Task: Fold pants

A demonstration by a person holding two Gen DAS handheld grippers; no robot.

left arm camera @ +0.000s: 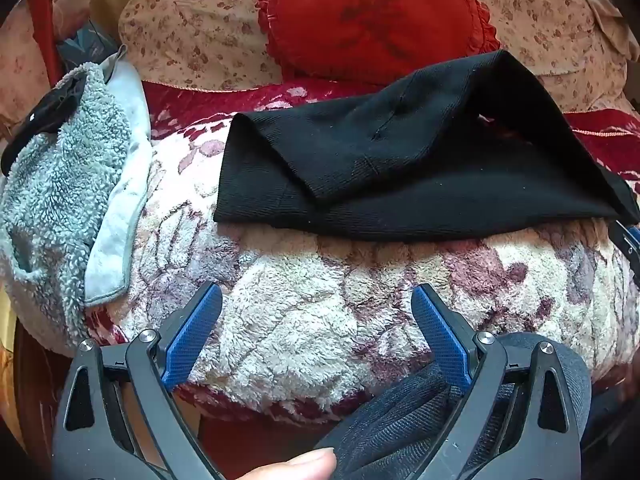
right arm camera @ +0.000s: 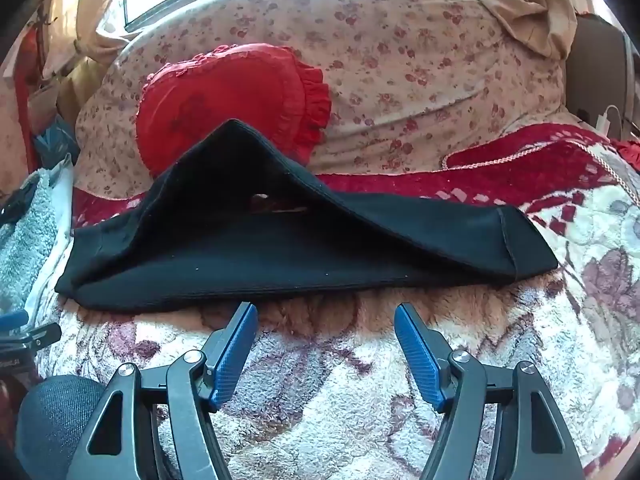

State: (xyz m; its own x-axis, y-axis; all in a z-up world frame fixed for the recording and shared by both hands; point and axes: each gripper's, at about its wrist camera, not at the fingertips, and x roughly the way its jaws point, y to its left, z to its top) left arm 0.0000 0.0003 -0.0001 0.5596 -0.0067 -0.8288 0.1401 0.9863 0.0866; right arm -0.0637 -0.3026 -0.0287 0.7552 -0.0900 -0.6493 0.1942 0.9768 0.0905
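Note:
The black pants [left arm camera: 400, 168] lie folded in a loose bundle on a fluffy floral blanket [left arm camera: 304, 320]. Their upper layer bulges up in a peak. They also show in the right wrist view [right arm camera: 280, 256]. My left gripper [left arm camera: 316, 296] is open and empty, above the blanket and short of the pants' near edge. My right gripper [right arm camera: 326, 314] is open and empty, its fingertips just short of the pants' near edge. The right gripper's edge shows at the far right of the left wrist view [left arm camera: 628, 240].
A grey fleece garment [left arm camera: 60, 200] lies on the blanket to the left of the pants. A red heart-shaped cushion [left arm camera: 376, 20] rests behind them against floral pillows [right arm camera: 420, 72]. A charger cable [right arm camera: 608, 116] sits at the far right.

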